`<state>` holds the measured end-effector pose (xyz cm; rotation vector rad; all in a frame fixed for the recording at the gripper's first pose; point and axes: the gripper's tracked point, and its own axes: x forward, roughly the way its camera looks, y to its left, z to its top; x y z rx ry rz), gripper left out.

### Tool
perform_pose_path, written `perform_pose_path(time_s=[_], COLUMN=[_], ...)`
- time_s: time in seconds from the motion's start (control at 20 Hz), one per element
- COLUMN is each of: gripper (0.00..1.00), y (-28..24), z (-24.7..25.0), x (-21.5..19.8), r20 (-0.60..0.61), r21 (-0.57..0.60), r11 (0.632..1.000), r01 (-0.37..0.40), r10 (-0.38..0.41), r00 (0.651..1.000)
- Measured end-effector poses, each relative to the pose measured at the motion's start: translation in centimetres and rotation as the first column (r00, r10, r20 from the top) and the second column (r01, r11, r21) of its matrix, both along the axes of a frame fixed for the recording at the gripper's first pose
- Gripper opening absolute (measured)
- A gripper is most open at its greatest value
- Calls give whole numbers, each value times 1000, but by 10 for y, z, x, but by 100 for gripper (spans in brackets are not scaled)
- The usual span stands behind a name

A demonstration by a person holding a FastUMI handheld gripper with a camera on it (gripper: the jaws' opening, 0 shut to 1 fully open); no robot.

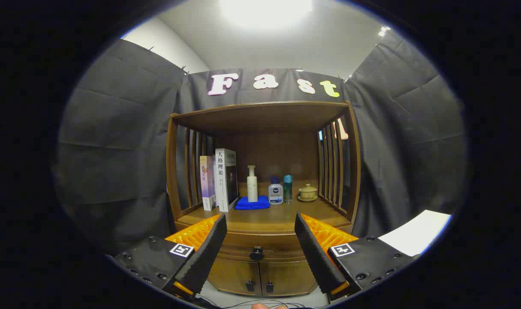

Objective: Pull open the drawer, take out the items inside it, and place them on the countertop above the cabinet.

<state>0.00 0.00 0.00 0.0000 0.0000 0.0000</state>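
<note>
A dark-stained wooden cabinet (262, 189) with slatted sides and a flat roof stands against the booth's cloth wall. Its drawer (260, 246), a shallow curved front with one round dark knob (256, 253), sits closed just under the countertop (269, 219); what lies inside is hidden. Below it are two small doors (260, 277), each with a dark pull. The gripper (258, 251) is held level and squarely facing the cabinet, its fingers spread wide and holding nothing, the knob seen in the gap between them and beyond the tips. Along the back edge of the countertop, two upright books (219, 180) lean near the left rear corner; next comes a folded blue cloth (251, 203) with a slim white pump bottle (252, 184) standing on it, then a squat pale bottle with a blue cap (275, 192), a narrow teal bottle (288, 188), and a lidded ceramic cup on a saucer (307, 192) toward the right rear corner. The front half of the smooth countertop is bare.
</note>
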Motion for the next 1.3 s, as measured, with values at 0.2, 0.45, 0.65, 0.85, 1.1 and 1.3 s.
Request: perform_pose_path(time_s=[0.2,0.45,0.65,0.85,1.1,1.3], gripper=[100,99,100,100,100,100], y=[0,6,5,4,-2,-8], z=[-3,-7,-13,-13,-17,-27], x=[3,6,10,8,11,16], r20=[5,0,-11,-11,-11,-25], r21=[-29,-29,-48,-47,-47,-49], r11=[999,1000,999,999,998,998], r01=[18,6,9,17,29,38], r10=[-18,-6,-9,-18,-30,-40], r00=[1000,1000,1000,1000,999,999])
